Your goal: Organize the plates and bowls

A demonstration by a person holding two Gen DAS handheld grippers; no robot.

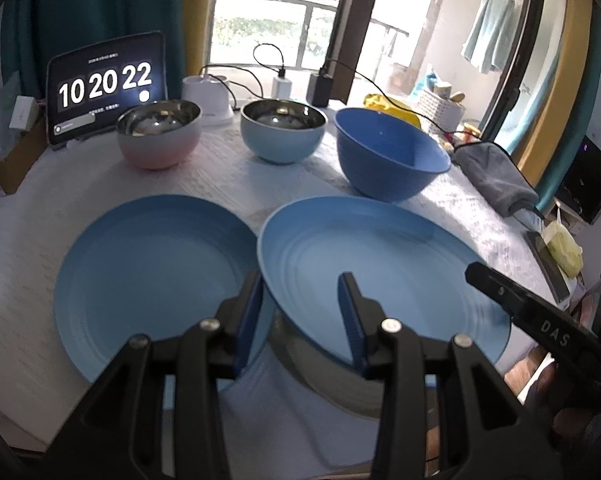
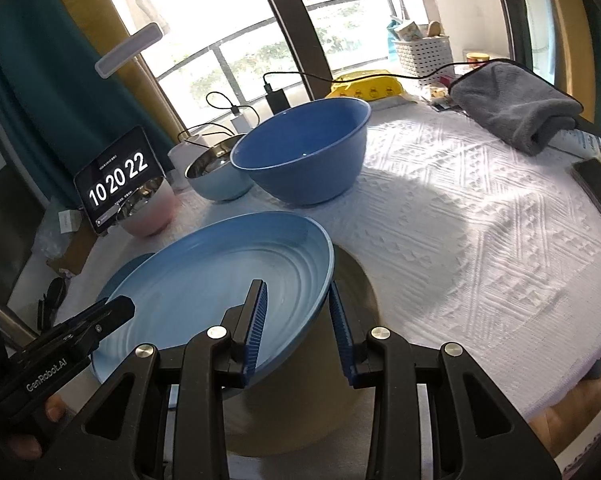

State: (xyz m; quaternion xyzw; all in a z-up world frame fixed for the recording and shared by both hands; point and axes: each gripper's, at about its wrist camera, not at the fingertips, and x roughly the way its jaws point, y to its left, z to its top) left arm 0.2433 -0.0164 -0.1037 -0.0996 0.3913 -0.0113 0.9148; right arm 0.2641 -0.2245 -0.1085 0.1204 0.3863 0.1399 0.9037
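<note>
Both grippers' jaws straddle the lifted plate [image 1: 380, 264], grip uncertain; second plate [image 1: 148, 280] at nine o'clock; three bowls unstacked.

3 bowls [image 1: 282, 132] in row behind 2 plates [image 1: 156, 280]; cloth [image 1: 492, 176] far right.

A table [image 2: 480, 216] covered in a white cloth with a raised diamond weave carries everything. Along its far edge stand three bowls: a pink bowl [image 1: 158, 138] toward the left, a pale blue bowl [image 1: 283, 131] in the middle, and a larger deep blue bowl [image 1: 390, 154] to the right. A light blue plate [image 1: 152, 280] lies flat near the front edge. At the far left corner a tablet clock [image 1: 106, 86] is propped up. A folded grey towel [image 2: 516, 106] rests by the right edge.
</note>
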